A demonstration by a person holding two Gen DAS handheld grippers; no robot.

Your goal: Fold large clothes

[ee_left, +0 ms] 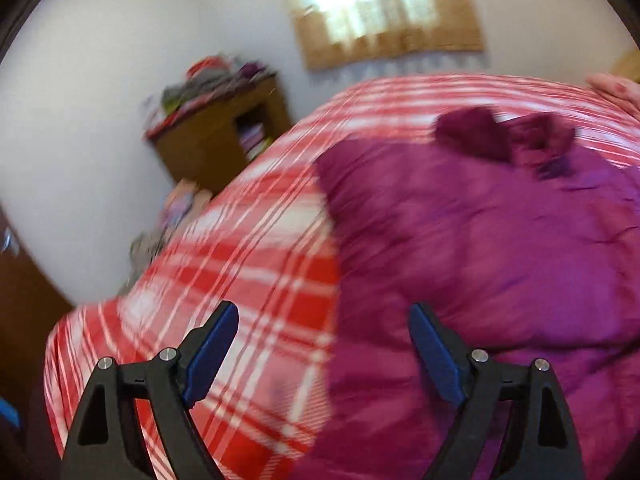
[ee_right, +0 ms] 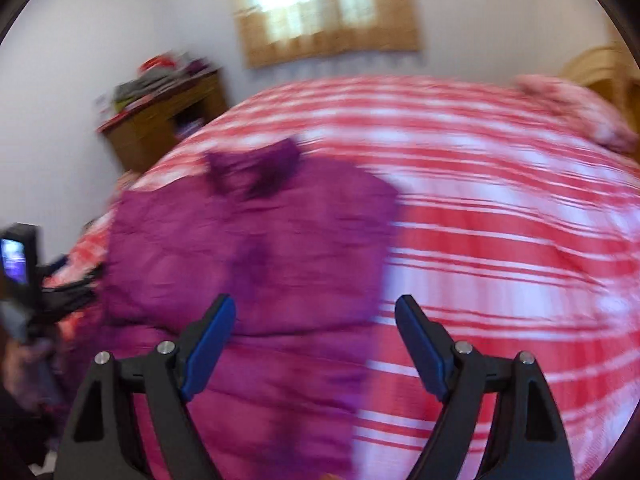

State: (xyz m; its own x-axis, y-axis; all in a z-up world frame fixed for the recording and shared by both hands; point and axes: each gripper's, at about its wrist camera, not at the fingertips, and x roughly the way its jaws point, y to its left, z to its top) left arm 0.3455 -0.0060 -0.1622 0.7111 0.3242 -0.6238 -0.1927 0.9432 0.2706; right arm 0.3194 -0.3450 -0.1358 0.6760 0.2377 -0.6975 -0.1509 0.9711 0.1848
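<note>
Lying spread on the plaid bedspread (ee_right: pixel 500 240), the magenta garment (ee_right: pixel 248 248) looked puffy, soft and light; its edges seemed the best hold. Left gripper (ee_left: pixel 324 320) and right gripper (ee_right: pixel 316 312) gaped empty above it.

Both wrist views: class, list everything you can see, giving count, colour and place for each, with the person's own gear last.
jacket: one, magenta, spread on the bed's left part
bedspread: one, red and white plaid, covering the bed
pillow: one, pink patterned, far right
cabinet: one, brown, by the far wall, clothes piled on top
curtain: one, tan, over the window
headboard: one, light wood, right
left gripper: black with blue pads, jaws open, empty
right gripper: same, jaws open, empty
</note>
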